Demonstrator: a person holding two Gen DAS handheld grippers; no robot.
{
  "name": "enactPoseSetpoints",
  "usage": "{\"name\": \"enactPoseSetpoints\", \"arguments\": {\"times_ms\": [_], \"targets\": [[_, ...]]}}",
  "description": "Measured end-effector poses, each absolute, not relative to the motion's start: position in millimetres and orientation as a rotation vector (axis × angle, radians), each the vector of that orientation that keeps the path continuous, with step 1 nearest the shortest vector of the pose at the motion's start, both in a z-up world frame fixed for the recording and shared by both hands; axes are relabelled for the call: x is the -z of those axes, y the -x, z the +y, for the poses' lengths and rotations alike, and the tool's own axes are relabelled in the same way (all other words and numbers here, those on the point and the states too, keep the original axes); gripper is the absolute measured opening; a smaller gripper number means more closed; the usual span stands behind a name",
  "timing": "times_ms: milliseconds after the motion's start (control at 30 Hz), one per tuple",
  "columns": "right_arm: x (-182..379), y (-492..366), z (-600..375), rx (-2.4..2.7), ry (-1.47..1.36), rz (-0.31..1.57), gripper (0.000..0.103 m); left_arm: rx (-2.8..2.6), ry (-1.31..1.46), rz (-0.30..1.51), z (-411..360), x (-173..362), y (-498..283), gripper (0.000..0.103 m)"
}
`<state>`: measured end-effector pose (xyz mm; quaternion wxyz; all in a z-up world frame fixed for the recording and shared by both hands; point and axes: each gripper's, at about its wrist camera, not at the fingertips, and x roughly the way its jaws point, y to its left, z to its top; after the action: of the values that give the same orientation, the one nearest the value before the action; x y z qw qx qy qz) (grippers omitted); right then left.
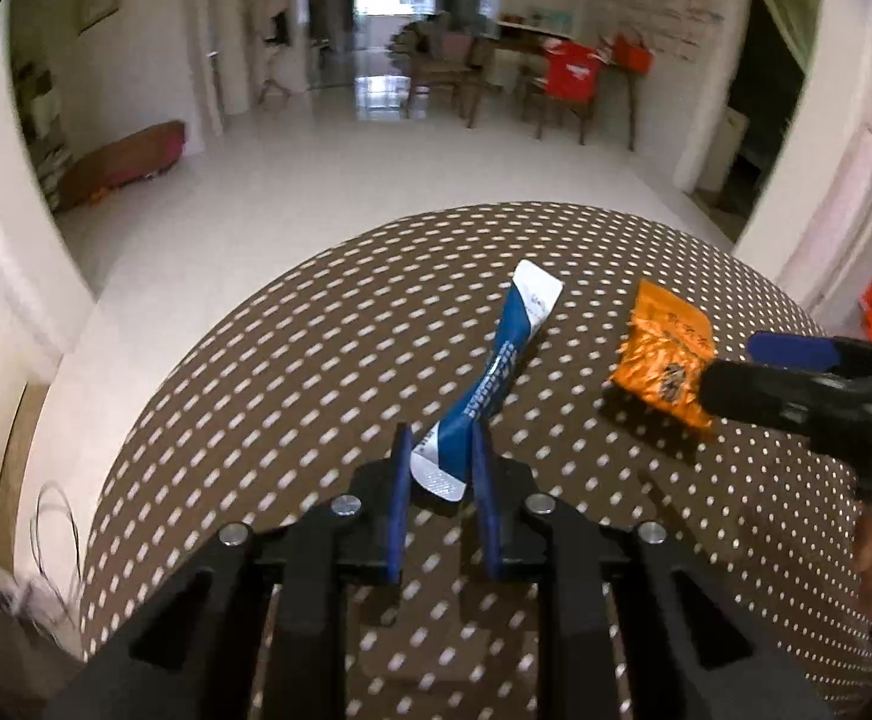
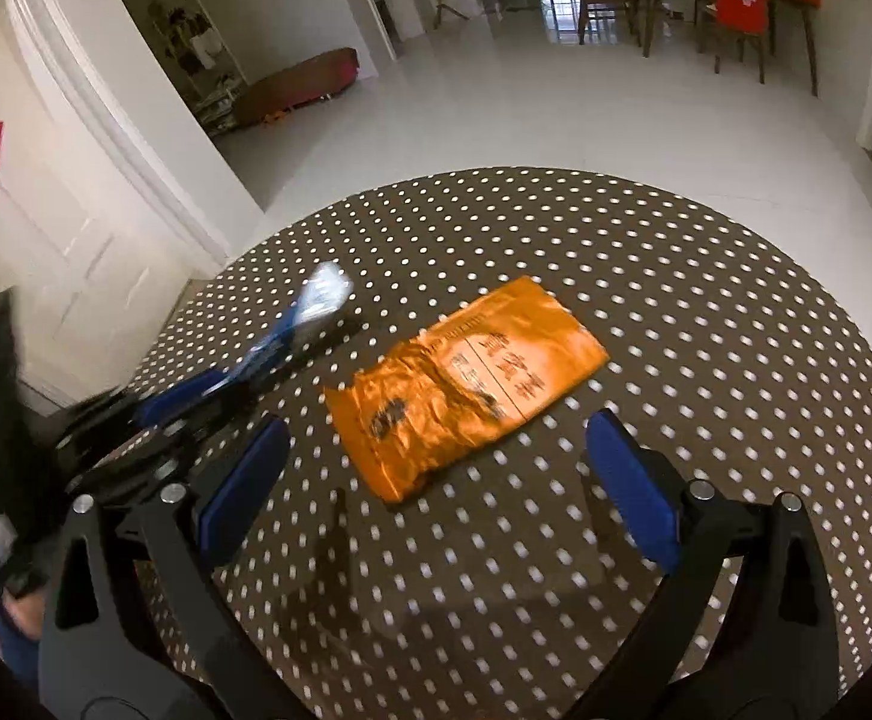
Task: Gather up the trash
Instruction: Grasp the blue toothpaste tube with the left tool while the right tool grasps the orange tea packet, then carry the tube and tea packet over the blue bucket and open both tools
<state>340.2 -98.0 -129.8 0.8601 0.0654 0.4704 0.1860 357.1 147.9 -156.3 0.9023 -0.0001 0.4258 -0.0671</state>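
Left hand-held gripper [image 1: 443,468] pinches the blue sachet [image 1: 490,384] at lower centre; right hand-held gripper [image 2: 436,468], open, should straddle the orange packet [image 2: 466,384] squarely.

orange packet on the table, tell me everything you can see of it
The orange packet is a flat, glossy foil-like sachet, rectangular and crinkled, with dark printed characters and a dark smudge of print near its close end. It lies flat on the brown polka-dot tablecloth, angled diagonally, to the right of the blue and white sachet and apart from it. The right gripper has its jaws wide open on either side of the near end, not touching it. In the left wrist view one finger overlaps its edge.
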Motion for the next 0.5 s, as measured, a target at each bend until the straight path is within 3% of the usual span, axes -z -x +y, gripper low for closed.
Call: {"name": "enactPoseSetpoints", "arguments": {"times_ms": [167, 233, 300, 333, 500], "targets": [[144, -347, -65, -0.342, -0.055, 0.957, 0.097, 0.079, 0.090, 0.869, 163, 158, -332, 0.019], [147, -340, -59, -0.305, 0.018, 0.916, 0.087, 0.073, 0.122, 0.866, 165, 157, -325, 0.019], [146, -335, -64, -0.304, 0.021, 0.903, 0.062, 0.070, 0.143, 0.858, 166, 154, -317, 0.019], [146, -333, -71, -0.326, -0.010, 0.913, 0.057, 0.072, 0.151, 0.855, 168, 153, -313, 0.019], [147, -321, -97, -0.372, -0.065, 0.930, 0.056, 0.090, 0.161, 0.840, 162, 146, -303, 0.019]]}}
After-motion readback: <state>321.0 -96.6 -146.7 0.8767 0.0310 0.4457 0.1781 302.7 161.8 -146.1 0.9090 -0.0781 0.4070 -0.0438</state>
